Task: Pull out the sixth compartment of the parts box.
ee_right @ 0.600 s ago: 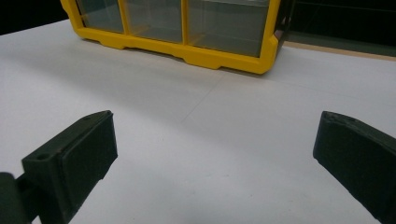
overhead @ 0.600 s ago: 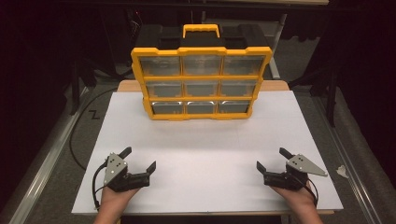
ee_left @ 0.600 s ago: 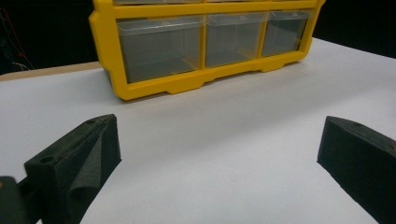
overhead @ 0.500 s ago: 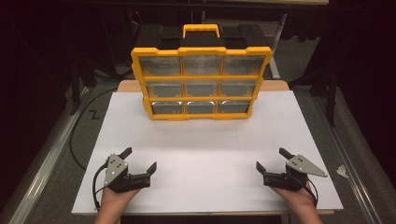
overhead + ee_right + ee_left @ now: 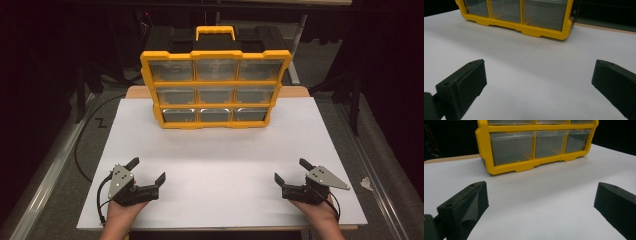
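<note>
The yellow organiser (image 5: 216, 87) stands upright at the far middle of the bench (image 5: 220, 165), resting on the white sheet that covers it, its handle (image 5: 215, 32) on top. Its dark back half merges with the unlit background, so the rear edge is hard to make out. The left claw view (image 5: 536, 147) cuts off all but the bottom row of drawers; the right claw view (image 5: 524, 15) shows just the lower right corner.

The organiser holds nine clear drawers in three rows of three. The bottom-row drawers appear empty, though glare on the plastic makes the upper rows uncertain.

The left claw (image 5: 148, 171) lies at the near left of the bench, held by a hand (image 5: 119, 215) entering from the bottom edge. Its jaws stand wide apart, gripping nothing, with bare white sheet between them (image 5: 541, 202). The right claw (image 5: 293, 172) lies at the near right, likewise spread wide over bare sheet (image 5: 539, 82) and holding nothing. Both claws point towards the organiser and sit well apart from it.
</note>
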`<action>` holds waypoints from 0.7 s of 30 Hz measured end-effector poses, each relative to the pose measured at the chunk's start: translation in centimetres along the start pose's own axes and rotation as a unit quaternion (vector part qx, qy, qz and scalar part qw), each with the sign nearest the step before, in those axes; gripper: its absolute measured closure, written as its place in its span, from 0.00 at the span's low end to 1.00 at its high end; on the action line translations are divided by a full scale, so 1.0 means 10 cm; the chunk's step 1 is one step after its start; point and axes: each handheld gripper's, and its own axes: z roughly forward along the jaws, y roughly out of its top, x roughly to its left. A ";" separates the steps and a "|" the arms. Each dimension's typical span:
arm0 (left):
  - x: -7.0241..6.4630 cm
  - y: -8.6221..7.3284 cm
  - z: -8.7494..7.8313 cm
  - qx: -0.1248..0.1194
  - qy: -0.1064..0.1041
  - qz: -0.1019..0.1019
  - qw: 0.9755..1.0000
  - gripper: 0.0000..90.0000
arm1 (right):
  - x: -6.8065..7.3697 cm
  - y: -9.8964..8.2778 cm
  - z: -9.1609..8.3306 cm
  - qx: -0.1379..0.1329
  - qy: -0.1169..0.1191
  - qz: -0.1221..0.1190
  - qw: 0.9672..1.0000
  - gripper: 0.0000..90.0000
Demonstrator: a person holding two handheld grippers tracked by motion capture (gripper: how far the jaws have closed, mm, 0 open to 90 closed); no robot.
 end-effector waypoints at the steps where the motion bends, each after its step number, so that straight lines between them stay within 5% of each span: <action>1: 0.00 0.00 0.00 0.000 -0.001 0.000 1.000 0.00 | 0.00 0.00 0.00 0.001 -0.001 0.000 1.000 0.01; 21: -0.04 -0.01 0.05 0.008 -0.011 0.007 1.000 0.00 | 0.02 0.09 0.28 0.005 -0.020 -0.004 1.000 0.01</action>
